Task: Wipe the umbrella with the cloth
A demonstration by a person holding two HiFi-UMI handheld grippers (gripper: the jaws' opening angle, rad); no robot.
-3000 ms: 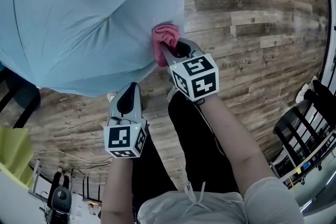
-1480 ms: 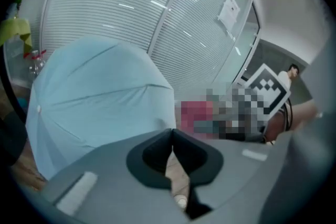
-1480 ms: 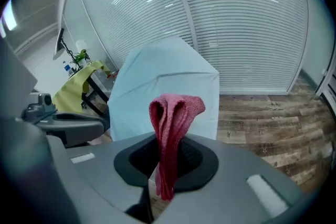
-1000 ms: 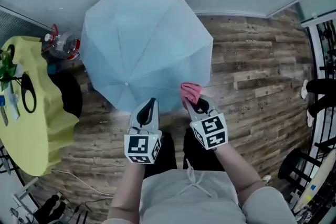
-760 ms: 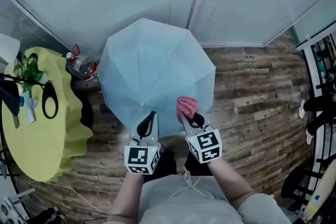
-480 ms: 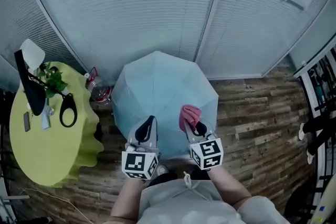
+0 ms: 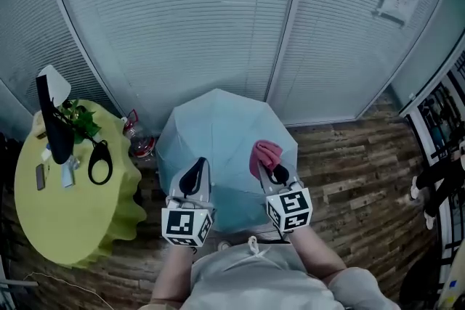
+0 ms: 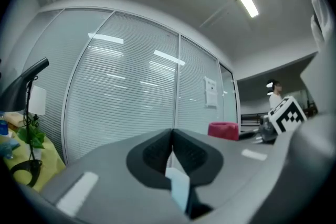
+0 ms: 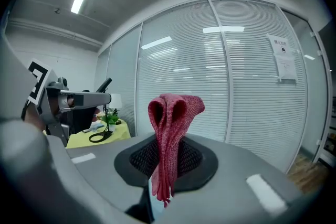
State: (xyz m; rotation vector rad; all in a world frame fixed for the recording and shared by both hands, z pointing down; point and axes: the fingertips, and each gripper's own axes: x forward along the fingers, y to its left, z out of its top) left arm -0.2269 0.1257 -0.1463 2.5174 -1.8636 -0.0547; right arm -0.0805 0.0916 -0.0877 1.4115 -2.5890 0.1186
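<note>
An open light blue umbrella [image 7: 221, 134] rests on the wooden floor in front of me, canopy up, seen in the head view. My right gripper [image 7: 267, 165] is shut on a red cloth [image 7: 265, 154] and held above the umbrella's near right side. In the right gripper view the folded cloth [image 9: 171, 134] stands up from the closed jaws of the right gripper [image 9: 167, 157], clear of any surface. My left gripper [image 7: 194, 174] is shut with nothing in it, hovering over the canopy's near left edge. In its own view the left gripper [image 8: 171, 148] has its jaws pressed together.
A round table with a yellow-green cover [image 7: 62, 200] stands at the left, carrying a desk lamp [image 7: 52, 112], a plant and small items. A clear jug with a red lid [image 7: 139, 145] sits between table and umbrella. Slatted glass walls [image 7: 218, 18] run behind. Dark racks [image 7: 439, 185] stand at the right.
The view has pulled up and back: the umbrella went from filling the frame to small below me. Both grippers stayed shut and lifted off the canopy, the cloth still in the right one.
</note>
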